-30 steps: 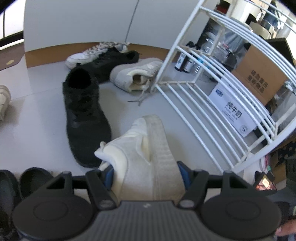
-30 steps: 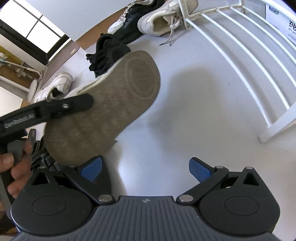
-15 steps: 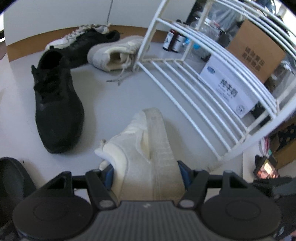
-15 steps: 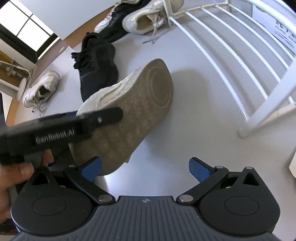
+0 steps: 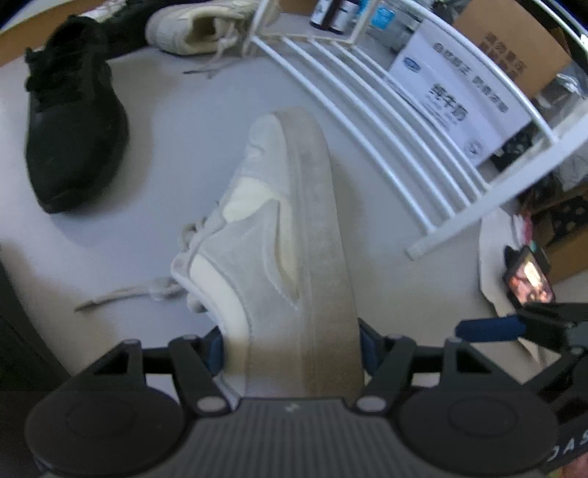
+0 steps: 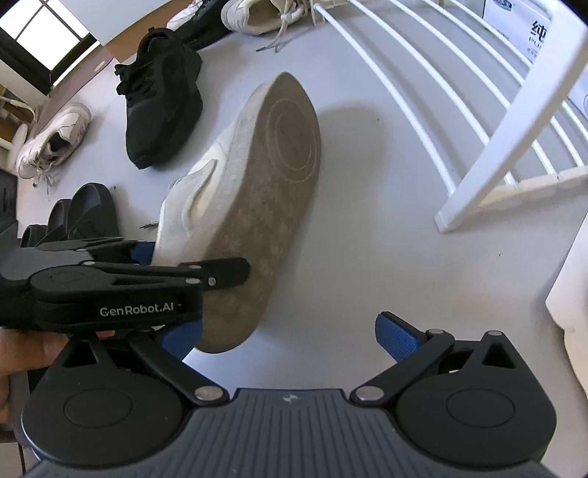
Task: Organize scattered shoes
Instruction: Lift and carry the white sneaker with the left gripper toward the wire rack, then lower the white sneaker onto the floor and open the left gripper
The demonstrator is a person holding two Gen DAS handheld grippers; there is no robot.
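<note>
Left gripper (image 5: 290, 349) pinches the sneaker (image 5: 279, 235) at its heel end, one pad on the upper, one on the sole edge. Shoe hangs turned on its side above the floor (image 5: 165, 121), toe pointing away, just short of the rack (image 5: 367, 121).

Right gripper (image 6: 286, 331): jaws spread, nothing between them, low beside the shoe's heel.

Handling, as judged: light, one gripper carries it. Upper is soft and will give under the pads; the sole is thick and stiffer, so a pinch across sole and heel collar looks the soundest hold. Held only at the heel, the toe can swing or droop. A loose lace (image 5: 121, 294) trails and could snag on the rack bars.

Looks: pale grey-white low sneaker, suede-like panels, cream side stripe. Sole (image 6: 264, 206) flat, tan, dirty, with ring tread under the forefoot.

Other shoes on the floor: black sneaker (image 5: 70, 121) to the left, white sneaker (image 5: 198, 25) by the rack's far corner.
</note>
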